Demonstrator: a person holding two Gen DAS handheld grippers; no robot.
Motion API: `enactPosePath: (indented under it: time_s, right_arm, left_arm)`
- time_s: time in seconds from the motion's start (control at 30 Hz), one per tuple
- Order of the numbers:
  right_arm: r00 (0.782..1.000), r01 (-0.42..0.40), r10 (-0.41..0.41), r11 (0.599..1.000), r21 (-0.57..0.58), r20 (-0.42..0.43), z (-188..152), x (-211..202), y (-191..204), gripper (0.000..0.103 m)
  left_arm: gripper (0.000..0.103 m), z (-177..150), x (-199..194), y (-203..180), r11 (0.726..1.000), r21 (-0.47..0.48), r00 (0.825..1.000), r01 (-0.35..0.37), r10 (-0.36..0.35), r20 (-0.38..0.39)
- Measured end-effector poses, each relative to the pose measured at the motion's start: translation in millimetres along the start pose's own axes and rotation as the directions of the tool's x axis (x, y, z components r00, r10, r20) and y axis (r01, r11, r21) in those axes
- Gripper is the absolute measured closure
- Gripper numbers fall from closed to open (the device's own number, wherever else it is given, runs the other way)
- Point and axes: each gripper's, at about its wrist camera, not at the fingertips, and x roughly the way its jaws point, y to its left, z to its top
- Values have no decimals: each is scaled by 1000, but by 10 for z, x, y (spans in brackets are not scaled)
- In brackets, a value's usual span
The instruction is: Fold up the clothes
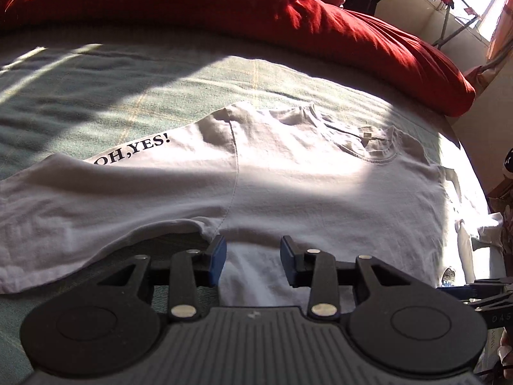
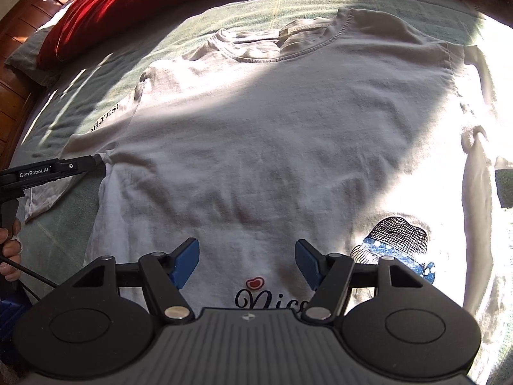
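Note:
A white T-shirt (image 1: pixel 320 176) (image 2: pixel 256 128) lies flat, front up, on the green bedsheet (image 1: pixel 128 96), collar (image 2: pixel 288 45) towards the far side. Its left sleeve (image 1: pixel 96 208) is spread out and carries an "OH,YES!" print (image 1: pixel 134 150). My left gripper (image 1: pixel 253 250) (image 2: pixel 96 160) sits low at that sleeve's armpit, jaws apart, with white cloth showing in the gap and neither pad pressing it. My right gripper (image 2: pixel 247 256) hangs open over the lower chest, just above a "Nice" print (image 2: pixel 269 301) and beside a blue mesh picture (image 2: pixel 394 240).
A red quilt (image 1: pixel 288 16) (image 2: pixel 112 6) is bunched along the far side of the bed. A wooden headboard (image 2: pixel 19 48) stands at the left. A person's hand (image 2: pixel 9 253) holds the left gripper's handle. A bright window (image 1: pixel 465 0) is at the upper right.

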Motion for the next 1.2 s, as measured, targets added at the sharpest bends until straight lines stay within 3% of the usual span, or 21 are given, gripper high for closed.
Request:
enactPosePath:
  time_s: [0.07, 0.13, 0.2, 0.3, 0.47, 0.57, 0.7, 0.8, 0.87, 0.93, 1.03, 1.13, 1.2]
  right_arm:
    - [1000, 2, -2, 1000, 2, 3, -11, -14, -3, 33]
    - [1000, 6, -6, 1000, 1, 4, -24, -33, -5, 33]
    - [1000, 14, -14, 1000, -6, 4, -44, -61, -8, 33]
    - [999, 39, -39, 999, -22, -4, -110, -120, -53, 31]
    - [994, 97, -99, 994, -39, -47, -299, -155, -177, 29]
    - [992, 113, -118, 991, -73, -54, -394, -142, -162, 29]
    - [984, 154, -166, 976, -156, -68, -524, 6, -86, 26]
    - [982, 165, -180, 964, -211, -57, -616, 66, -17, 15]
    - [980, 173, -191, 957, -234, -58, -660, 108, 15, 5]
    - [979, 178, -198, 951, -252, -53, -700, 141, 46, 0]
    - [971, 214, -235, 934, -286, -41, -747, 194, 114, 0]
    - [968, 230, -250, 925, -301, -28, -781, 225, 136, 0]
    - [968, 234, -251, 924, -302, -21, -798, 227, 132, 0]
  left_arm:
    - [60, -33, 130, -64, 999, -3, 998, 44, -44, -45]
    - [60, -112, 286, -41, 999, -22, 993, 26, -28, -116]
    - [61, -203, 290, 46, 1000, -27, 991, 15, -19, -131]
    - [61, -325, 135, 81, 999, 35, 986, -28, 34, -166]
    - [59, -426, -169, -85, 983, 175, 984, 54, -22, -179]
    - [50, -584, -189, -285, 950, 279, 976, 139, -84, -200]
    - [49, -940, -89, -490, 883, 448, 963, 141, -19, -268]
    - [45, -1237, -179, -444, 803, 589, 971, 91, 61, -233]
    - [37, -1381, -322, -349, 770, 634, 971, 70, 92, -219]
    - [34, -1480, -449, -258, 766, 640, 967, 58, 117, -228]
    - [34, -1515, -599, -197, 793, 608, 961, 33, 143, -238]
    - [34, -1517, -718, -288, 815, 578, 974, 41, 96, -205]
    - [34, -1573, -708, -418, 810, 583, 979, 73, 54, -198]
